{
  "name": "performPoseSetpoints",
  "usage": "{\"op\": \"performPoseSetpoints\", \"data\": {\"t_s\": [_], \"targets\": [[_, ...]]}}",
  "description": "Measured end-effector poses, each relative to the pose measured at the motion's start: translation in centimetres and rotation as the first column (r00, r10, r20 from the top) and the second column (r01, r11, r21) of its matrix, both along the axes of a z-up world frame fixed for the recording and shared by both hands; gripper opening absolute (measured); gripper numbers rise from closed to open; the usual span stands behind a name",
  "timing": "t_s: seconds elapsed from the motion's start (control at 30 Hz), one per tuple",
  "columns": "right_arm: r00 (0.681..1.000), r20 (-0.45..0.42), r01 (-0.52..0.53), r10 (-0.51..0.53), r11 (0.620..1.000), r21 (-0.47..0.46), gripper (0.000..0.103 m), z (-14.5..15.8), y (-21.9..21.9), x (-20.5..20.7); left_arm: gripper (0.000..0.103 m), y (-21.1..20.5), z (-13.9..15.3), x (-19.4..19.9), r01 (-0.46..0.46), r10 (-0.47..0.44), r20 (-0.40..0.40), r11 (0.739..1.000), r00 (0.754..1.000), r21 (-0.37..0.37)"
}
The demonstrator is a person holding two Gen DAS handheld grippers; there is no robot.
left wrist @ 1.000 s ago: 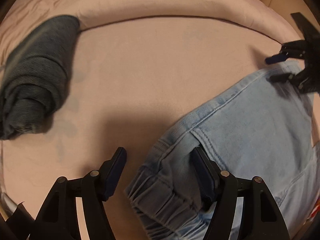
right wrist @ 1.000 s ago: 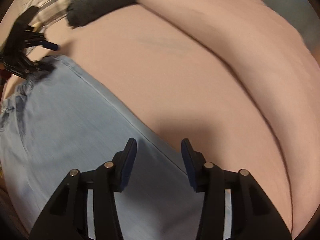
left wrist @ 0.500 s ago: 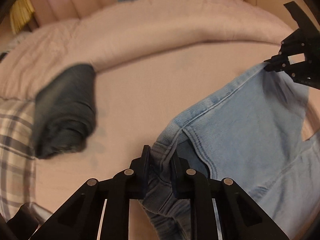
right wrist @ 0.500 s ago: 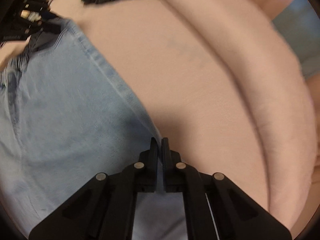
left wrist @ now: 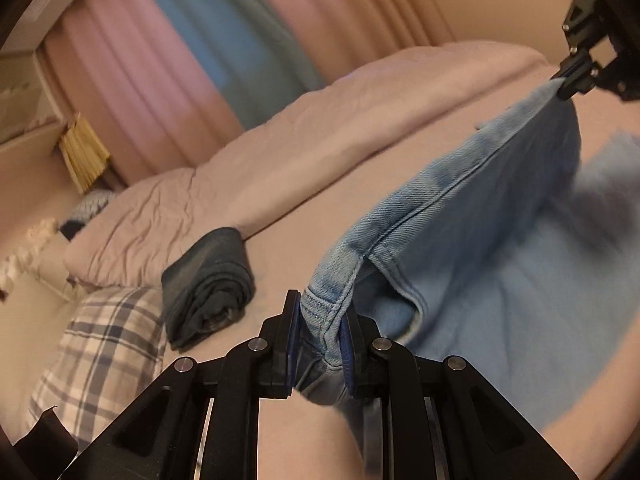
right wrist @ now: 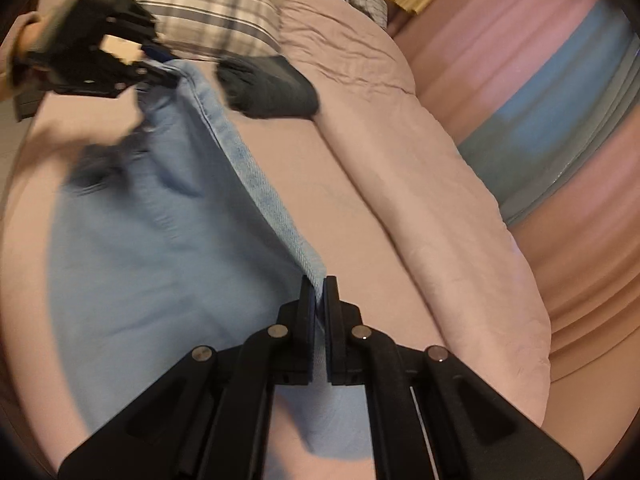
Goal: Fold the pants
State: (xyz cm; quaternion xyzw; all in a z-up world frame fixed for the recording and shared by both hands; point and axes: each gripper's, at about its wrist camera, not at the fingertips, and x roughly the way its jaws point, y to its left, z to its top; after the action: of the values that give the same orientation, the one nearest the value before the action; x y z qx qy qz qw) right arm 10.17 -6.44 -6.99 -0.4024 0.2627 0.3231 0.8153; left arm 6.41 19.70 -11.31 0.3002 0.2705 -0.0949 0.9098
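Observation:
Light blue jeans point(left wrist: 480, 248) hang lifted above a pink bed point(left wrist: 304, 208), stretched between both grippers. My left gripper point(left wrist: 319, 320) is shut on the thick waistband corner of the jeans. My right gripper point(right wrist: 319, 292) is shut on the seam edge of the jeans point(right wrist: 160, 240) farther along. In the left wrist view the right gripper point(left wrist: 576, 76) shows at the top right, clamped on the fabric edge. In the right wrist view the left gripper point(right wrist: 160, 74) shows at the top left, clamped on the waistband.
A folded dark garment point(left wrist: 208, 280) lies on the bed near a rolled pink duvet point(left wrist: 320, 132). A plaid pillow point(left wrist: 100, 344) lies at the left. Pink and blue curtains point(left wrist: 208, 36) hang behind the bed.
Both grippers have closed on the jeans and raised them off the bed. The views have tilted up toward the curtains.

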Motion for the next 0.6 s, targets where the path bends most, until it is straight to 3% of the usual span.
{"op": "performPoseSetpoints", "data": {"t_s": [0.23,0.4,0.53,0.57,0.6], "targets": [[0.978,-0.188,-0.095,0.088,0.995,-0.030,0.003,-6.6,0.9,-8.6,0.019,-0.2,-4.6,-4.8,0.054,-0.049,-0.096,0.997,0.994,0.054],[0.948,-0.310,-0.087,0.068,0.995,-0.048,0.004,-10.7,1.4,-9.6,0.019,-2.4,-8.9,-7.4,0.107,-0.078,-0.145,0.973,0.986,0.206],[0.933,-0.356,-0.085,0.058,0.994,-0.061,0.004,-12.7,2.2,-8.9,0.019,-3.0,-10.0,-7.8,0.097,-0.073,-0.101,0.962,0.992,0.256],[0.932,-0.359,-0.075,0.049,0.995,-0.061,0.004,-13.1,2.3,-9.2,0.021,-3.4,-10.3,-8.3,0.100,-0.075,-0.098,0.958,0.992,0.270],[0.926,-0.376,-0.062,0.036,0.997,-0.055,0.005,-13.4,2.4,-9.0,0.035,-3.8,-10.7,-8.5,0.105,-0.079,-0.096,0.948,0.992,0.300]]}}
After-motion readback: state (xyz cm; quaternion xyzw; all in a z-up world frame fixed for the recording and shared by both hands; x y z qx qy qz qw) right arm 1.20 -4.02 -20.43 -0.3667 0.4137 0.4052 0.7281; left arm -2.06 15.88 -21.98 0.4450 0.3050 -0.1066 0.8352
